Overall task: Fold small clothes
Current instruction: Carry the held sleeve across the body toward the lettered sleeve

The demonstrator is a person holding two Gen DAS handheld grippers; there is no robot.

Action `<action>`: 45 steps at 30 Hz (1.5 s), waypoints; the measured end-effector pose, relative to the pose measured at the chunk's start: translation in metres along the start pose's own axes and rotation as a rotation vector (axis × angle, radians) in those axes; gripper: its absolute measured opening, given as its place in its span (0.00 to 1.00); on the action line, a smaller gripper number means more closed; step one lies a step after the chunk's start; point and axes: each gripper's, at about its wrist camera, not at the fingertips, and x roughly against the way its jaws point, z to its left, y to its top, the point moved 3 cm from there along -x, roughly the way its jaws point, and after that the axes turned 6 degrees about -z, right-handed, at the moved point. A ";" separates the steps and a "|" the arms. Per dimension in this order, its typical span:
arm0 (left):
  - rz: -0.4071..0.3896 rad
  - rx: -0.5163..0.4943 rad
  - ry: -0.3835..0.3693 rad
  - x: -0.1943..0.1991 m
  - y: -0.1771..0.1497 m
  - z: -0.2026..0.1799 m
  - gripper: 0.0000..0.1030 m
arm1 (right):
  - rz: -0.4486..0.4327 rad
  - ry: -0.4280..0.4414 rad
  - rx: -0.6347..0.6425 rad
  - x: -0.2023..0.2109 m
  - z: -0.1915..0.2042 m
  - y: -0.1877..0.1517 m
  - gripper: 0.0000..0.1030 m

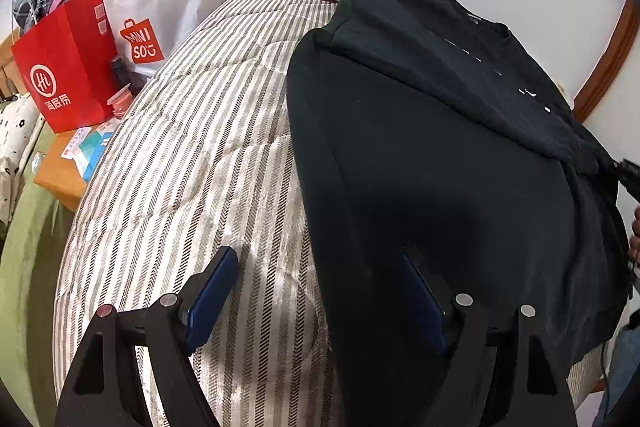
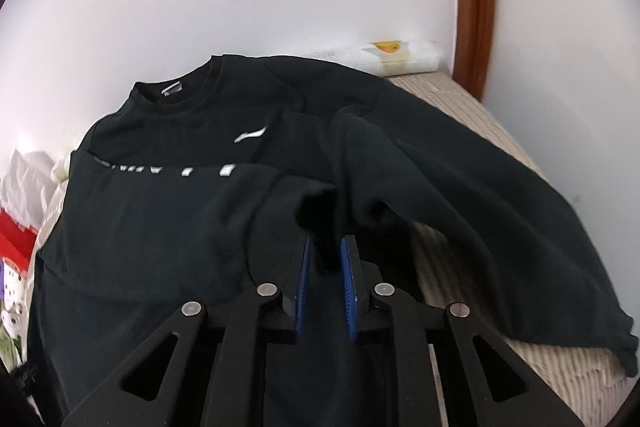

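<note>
I see the black sweatshirt spread on the striped mattress. My right gripper tilts downward, seemingly pinching a fabric fold, though blur obscures contact. My left gripper hovers downward, jaws wide apart.

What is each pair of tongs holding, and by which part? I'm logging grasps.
Right tongs: a bunched fold of the black sweatshirt between the pads. Left tongs: open, holding nothing.
</note>
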 end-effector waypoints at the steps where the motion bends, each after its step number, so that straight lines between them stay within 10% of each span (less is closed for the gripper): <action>1: -0.001 -0.001 0.001 0.001 -0.001 0.000 0.77 | -0.001 -0.011 0.022 0.009 -0.004 -0.007 0.28; 7: -0.006 -0.005 0.009 0.013 -0.009 0.002 0.77 | -0.036 -0.117 0.107 0.054 -0.035 -0.031 0.55; 15: -0.009 0.014 0.001 0.020 -0.017 0.002 0.77 | 0.013 -0.414 0.052 0.086 -0.156 -0.074 0.64; 30: -0.002 -0.033 0.011 0.016 -0.020 -0.022 0.77 | 0.049 -0.417 -0.015 0.062 -0.234 -0.094 0.71; 37: 0.002 -0.010 0.012 0.016 -0.020 -0.021 0.77 | 0.022 -0.406 0.044 0.056 -0.232 -0.085 0.16; 45: 0.005 -0.003 -0.002 0.014 -0.016 -0.017 0.77 | -0.106 -0.398 0.014 0.093 -0.216 -0.062 0.11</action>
